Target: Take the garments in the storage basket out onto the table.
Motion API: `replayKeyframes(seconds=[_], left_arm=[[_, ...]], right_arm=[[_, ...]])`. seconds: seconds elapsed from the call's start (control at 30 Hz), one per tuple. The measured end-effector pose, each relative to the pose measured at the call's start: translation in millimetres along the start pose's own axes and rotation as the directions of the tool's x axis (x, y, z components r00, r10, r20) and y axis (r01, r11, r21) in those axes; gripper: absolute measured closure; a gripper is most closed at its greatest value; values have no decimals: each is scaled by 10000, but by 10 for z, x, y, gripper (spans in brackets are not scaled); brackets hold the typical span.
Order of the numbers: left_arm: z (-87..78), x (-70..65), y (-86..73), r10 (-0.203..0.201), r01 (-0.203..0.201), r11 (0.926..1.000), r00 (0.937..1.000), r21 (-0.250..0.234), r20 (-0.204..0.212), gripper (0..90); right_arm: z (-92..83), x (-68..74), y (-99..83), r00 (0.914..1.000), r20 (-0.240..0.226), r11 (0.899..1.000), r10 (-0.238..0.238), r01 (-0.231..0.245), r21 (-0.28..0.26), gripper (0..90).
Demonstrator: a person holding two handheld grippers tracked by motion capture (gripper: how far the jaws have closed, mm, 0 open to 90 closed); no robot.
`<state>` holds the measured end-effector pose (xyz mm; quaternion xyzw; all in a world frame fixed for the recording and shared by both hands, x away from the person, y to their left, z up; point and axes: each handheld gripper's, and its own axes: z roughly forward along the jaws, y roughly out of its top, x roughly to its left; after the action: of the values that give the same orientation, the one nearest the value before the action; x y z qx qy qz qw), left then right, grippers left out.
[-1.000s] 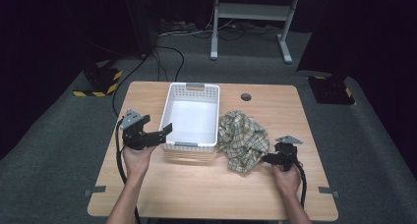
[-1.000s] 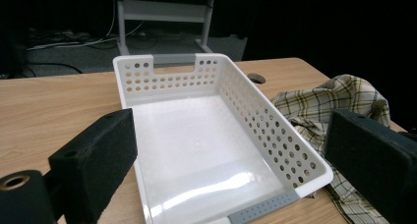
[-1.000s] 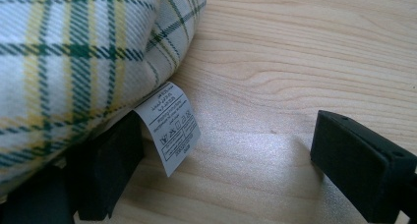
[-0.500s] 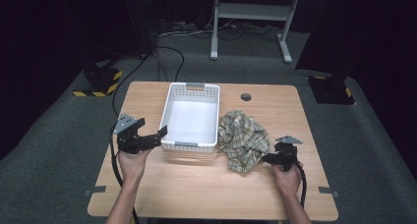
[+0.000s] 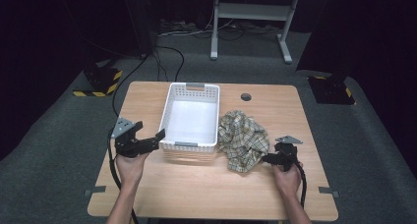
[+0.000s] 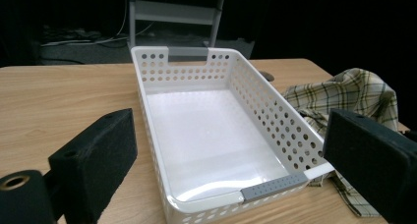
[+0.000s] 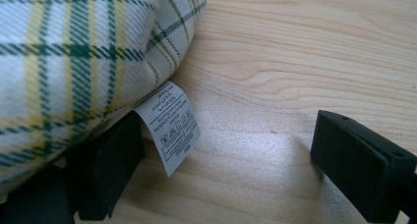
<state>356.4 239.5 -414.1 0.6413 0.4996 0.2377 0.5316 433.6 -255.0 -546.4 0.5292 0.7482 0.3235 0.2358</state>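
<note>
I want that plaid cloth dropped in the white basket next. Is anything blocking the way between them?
Nothing visible does. The plaid cloth lies crumpled against the right wall of the white basket, which is empty. The right gripper sits open at the cloth's edge; the left gripper is open by the basket's near corner.

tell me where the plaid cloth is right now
In the high view the plaid cloth lies crumpled on the table, right of the white basket and touching it, with the right gripper at its lower right edge.

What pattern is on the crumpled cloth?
The cloth is cream plaid with green and yellow stripes, clearest in the right gripper view.
</note>
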Motion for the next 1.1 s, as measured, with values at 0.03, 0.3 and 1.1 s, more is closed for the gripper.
replayKeyframes(seconds=[0.03,0.3,1.1], left_arm=[[-3,0,-5,-41,41,10000,10000,-34,39,62],[-39,10,-59,22,-21,9999,9999,117,-108,57],[-154,162,-331,-65,103,9983,9978,576,-660,53]], right_arm=[[0,1,0,10000,1,10000,10,-10,0,116],[1,0,1,10000,0,10000,13,-13,-1,116],[0,0,0,10000,-1,10000,9,-9,1,116]])
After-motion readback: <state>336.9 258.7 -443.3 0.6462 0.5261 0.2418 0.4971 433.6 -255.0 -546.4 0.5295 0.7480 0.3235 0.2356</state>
